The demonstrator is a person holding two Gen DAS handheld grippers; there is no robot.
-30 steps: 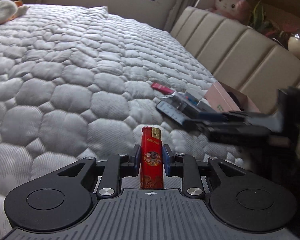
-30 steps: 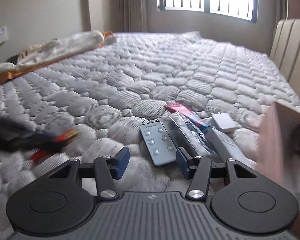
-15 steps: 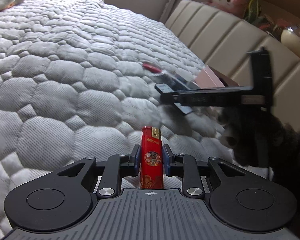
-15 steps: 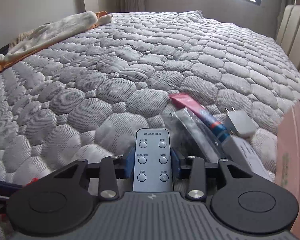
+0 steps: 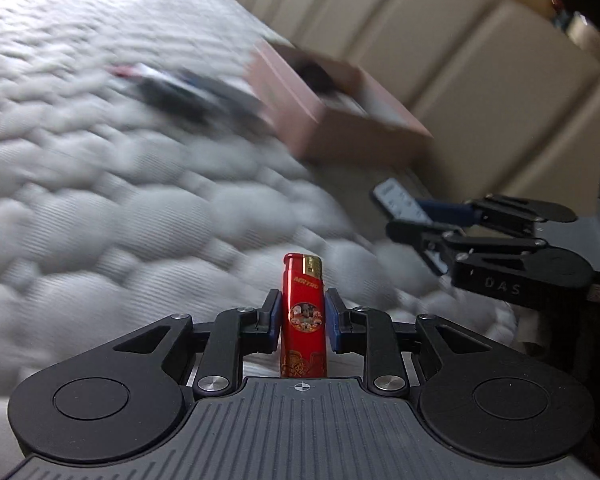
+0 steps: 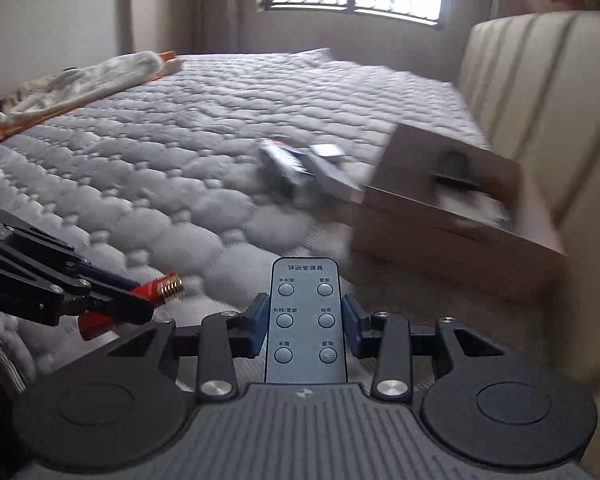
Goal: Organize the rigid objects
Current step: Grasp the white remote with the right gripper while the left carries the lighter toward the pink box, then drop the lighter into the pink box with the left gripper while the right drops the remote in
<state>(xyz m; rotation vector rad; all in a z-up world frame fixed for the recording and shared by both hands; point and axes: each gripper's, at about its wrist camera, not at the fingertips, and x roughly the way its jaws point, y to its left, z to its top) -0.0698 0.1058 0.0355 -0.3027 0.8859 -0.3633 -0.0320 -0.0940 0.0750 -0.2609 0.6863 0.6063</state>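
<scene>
My left gripper [image 5: 302,312] is shut on a red lighter [image 5: 303,312] that stands upright between the blue pads, above the grey quilted bed [image 5: 100,208]. In the right wrist view the same lighter [image 6: 156,290] shows at the left, held in the left gripper [image 6: 112,300]. My right gripper [image 6: 305,320] is shut on a small grey remote [image 6: 305,320] with several round buttons; the left wrist view shows this remote [image 5: 400,202] sticking out of the right gripper [image 5: 428,220]. A pink cardboard box [image 6: 452,216], open on top, sits on the bed by the headboard, ahead of both grippers.
A blurred cluster of small items [image 6: 300,164], including a red tube and a white charger, lies on the quilt left of the box. The beige padded headboard [image 6: 540,92] rises behind the box. A cream cloth [image 6: 84,84] lies at the far left bed edge.
My right gripper closed on the grey remote and lifted it off the quilt, pulling back from the cluster. Both grippers swung so the pink box now lies ahead. The lighter stays gripped.
</scene>
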